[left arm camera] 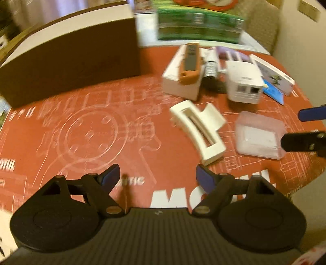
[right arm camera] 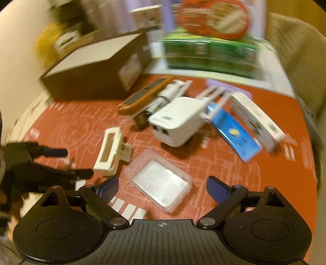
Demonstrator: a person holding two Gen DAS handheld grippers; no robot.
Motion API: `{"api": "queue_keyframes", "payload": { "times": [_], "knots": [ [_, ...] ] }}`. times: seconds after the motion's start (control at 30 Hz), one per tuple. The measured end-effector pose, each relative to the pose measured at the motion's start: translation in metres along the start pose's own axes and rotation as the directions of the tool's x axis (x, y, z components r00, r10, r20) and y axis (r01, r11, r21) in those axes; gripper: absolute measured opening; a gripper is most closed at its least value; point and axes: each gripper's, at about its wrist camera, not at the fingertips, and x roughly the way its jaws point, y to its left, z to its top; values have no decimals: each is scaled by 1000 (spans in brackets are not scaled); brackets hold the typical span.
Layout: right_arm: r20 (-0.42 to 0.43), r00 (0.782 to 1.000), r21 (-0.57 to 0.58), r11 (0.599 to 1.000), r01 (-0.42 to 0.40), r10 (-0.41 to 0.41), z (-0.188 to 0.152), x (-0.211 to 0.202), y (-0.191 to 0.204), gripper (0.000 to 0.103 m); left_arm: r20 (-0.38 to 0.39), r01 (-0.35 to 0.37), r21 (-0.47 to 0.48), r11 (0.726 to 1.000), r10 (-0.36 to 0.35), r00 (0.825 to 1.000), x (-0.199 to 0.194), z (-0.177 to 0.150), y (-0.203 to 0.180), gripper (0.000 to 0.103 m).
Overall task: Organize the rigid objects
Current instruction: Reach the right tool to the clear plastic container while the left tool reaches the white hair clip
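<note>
Nearest my right-hand lens, the right tongs [right arm camera: 162,186] stood with their jaws spread wide and nothing clamped, and the clear plastic case [right arm camera: 161,180] lay on the red mat [right arm camera: 254,173] directly between the two pads, untouched as far as I could tell through the blur. In the left view the left tongs [left arm camera: 156,177] were likewise spread and empty, hanging over bare mat, with the white hair claw [left arm camera: 198,130] lying ahead of the right-hand pad and apart from it.

Toward the mat's far edge I saw a cluster packed close: one white plug-in router [right arm camera: 176,122], one orange-cased remote [left arm camera: 190,63] resting on a white box [left arm camera: 179,81], a tube-like item [left arm camera: 210,67] beside it that I could not identify, one blue card [right arm camera: 234,132] and one white printed carton [right arm camera: 256,120] near the right edge. One large brown cardboard box [left arm camera: 69,67] occupied the far left corner, and a green carton [left arm camera: 199,26] with an orange round tin [right arm camera: 214,18] on top sat beyond the far edge.

The left half of the mat, in front of the brown box, lay open. The near right corner past the case was also bare. I counted one claw, one case and two tongs.
</note>
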Motion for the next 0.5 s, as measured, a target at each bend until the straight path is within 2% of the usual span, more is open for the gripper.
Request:
{"api": "queue_keyframes", "payload": {
  "times": [0.1, 0.23, 0.4, 0.47, 0.5],
  "knots": [
    [-24, 999, -148, 988, -35, 31, 4, 16, 8, 83, 14, -19, -34, 999, 19, 1000, -9, -6, -1, 78],
    [-46, 998, -283, 958, -48, 36, 4, 35, 15, 77, 24, -32, -70, 997, 33, 999, -17, -9, -4, 78],
    [-73, 997, -358, 932, -51, 26, 1, 52, 16, 64, 34, -22, -95, 995, 26, 999, -20, -8, -10, 78],
    [-82, 997, -365, 930, -46, 17, -3, 52, 14, 53, 39, -12, -98, 995, 16, 999, -20, -5, -14, 78],
    [-87, 996, -354, 934, -48, 18, -5, 51, 12, 53, 42, -5, -96, 995, 9, 999, -20, -3, -16, 78]
  ]
}}
